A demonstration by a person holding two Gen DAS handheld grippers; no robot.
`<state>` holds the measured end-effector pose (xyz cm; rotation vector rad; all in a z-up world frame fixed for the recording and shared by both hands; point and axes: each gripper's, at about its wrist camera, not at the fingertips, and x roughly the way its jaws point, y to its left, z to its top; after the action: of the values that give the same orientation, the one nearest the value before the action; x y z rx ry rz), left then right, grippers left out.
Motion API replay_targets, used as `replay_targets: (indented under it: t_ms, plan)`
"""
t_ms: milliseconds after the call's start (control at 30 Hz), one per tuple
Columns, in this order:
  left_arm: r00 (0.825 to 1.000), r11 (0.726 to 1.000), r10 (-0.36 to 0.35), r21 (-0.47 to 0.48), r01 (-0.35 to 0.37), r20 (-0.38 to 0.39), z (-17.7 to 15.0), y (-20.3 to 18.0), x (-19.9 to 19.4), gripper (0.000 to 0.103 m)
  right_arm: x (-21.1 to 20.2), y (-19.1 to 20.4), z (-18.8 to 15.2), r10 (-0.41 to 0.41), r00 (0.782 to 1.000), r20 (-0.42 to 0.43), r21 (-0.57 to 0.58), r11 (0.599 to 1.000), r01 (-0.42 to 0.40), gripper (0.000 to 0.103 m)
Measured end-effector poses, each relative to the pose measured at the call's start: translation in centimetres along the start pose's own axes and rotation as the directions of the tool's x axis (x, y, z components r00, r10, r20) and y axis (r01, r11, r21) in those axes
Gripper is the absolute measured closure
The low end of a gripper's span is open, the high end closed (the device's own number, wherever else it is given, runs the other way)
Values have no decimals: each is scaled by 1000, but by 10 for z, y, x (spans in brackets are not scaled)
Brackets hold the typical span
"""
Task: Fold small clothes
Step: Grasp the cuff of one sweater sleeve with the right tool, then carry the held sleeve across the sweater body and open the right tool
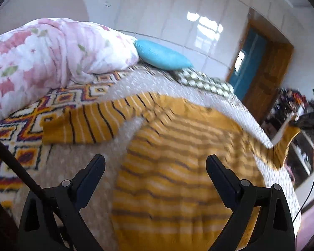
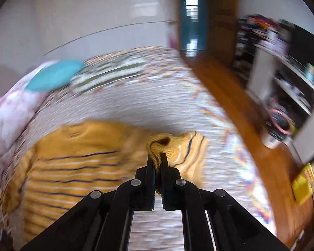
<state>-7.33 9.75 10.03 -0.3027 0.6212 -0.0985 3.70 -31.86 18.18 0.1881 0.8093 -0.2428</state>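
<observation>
While the right claw clamps the striped sweater's sleeve cuff for folding inward, the left claw hangs spread apart above the sweater body, the free sleeve at 10 o'clock.

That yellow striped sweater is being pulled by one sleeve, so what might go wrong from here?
1. The right hand-held gripper pinches only the cuff of the sweater; the knit might slip out or stretch.
2. The left hand-held gripper hangs open above the sweater's body, holding nothing, so the whole garment may drag across the bed instead of folding.
3. Both views are blurred by fast motion, so the fold could land crooked.
</observation>
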Motion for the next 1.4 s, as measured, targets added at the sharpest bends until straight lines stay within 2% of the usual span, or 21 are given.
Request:
replay_targets:
  t_ms: [100,167,300,433,567,667,733,800,867,900,933,1000,1033,1100,1133,1167,1200,1267,1300,1333,1400]
  plan:
    - [997,997,4,-80,2,77,2,32,0,7,25,94,1,85,995,-44,-112,990,-89,98]
    - [992,992,40,-124,-25,122,-3,57,-2,6,46,152,-1,129,988,-81,-168,976,-141,98]
    - [989,982,107,-166,-89,104,-3,91,8,6,91,252,-16,200,968,-154,-237,943,-233,98]
    - [987,970,111,-229,-82,116,2,117,7,6,142,316,-37,223,950,-218,-275,920,-279,98]
    - [984,969,131,-226,-101,120,3,126,6,6,191,352,-59,196,930,-311,-287,914,-288,98]
    - [981,959,154,-258,-119,120,4,137,6,6,205,358,-62,211,914,-346,-267,912,-311,91]
    - [975,941,181,-309,-134,128,6,151,3,6,195,356,-55,270,900,-343,-232,904,-360,91]
    - [967,919,214,-363,-153,135,6,165,-2,6,177,358,-52,356,868,-346,-215,871,-443,89]
    - [958,892,248,-419,-169,141,5,182,-8,6,149,367,-56,371,872,-319,-281,842,-461,79]
    - [949,866,280,-464,-184,145,4,194,-15,6,135,372,-62,370,875,-312,-325,824,-464,72]
    - [944,851,298,-488,-193,145,5,200,-18,6,126,378,-69,367,875,-316,-358,808,-468,71]
    - [918,797,368,-560,-229,149,2,220,-31,6,106,388,-90,377,861,-342,-420,758,-499,71]
    - [903,772,402,-585,-247,150,1,228,-37,6,94,394,-104,391,846,-362,-449,722,-526,71]
    - [862,710,485,-642,-290,147,-3,248,-51,6,75,404,-133,413,819,-399,-504,647,-572,69]
    - [846,686,512,-662,-301,146,-5,255,-57,6,63,412,-150,419,808,-415,-545,596,-589,64]
    - [823,648,550,-693,-316,140,-10,267,-64,6,54,418,-163,419,803,-423,-580,555,-596,61]
    - [813,626,566,-711,-320,132,-13,274,-68,6,45,425,-178,417,802,-427,-621,510,-595,56]
    - [806,586,580,-747,-315,115,-19,287,-73,6,31,440,-208,401,821,-406,-713,423,-559,53]
    - [810,568,577,-763,-308,103,-23,293,-73,6,26,447,-221,387,835,-391,-756,383,-531,53]
    - [815,560,572,-771,-302,96,-25,296,-73,6,23,455,-233,376,849,-370,-793,348,-500,52]
    - [823,568,561,-765,-303,92,-26,295,-71,6,22,470,-252,358,867,-346,-837,299,-458,52]
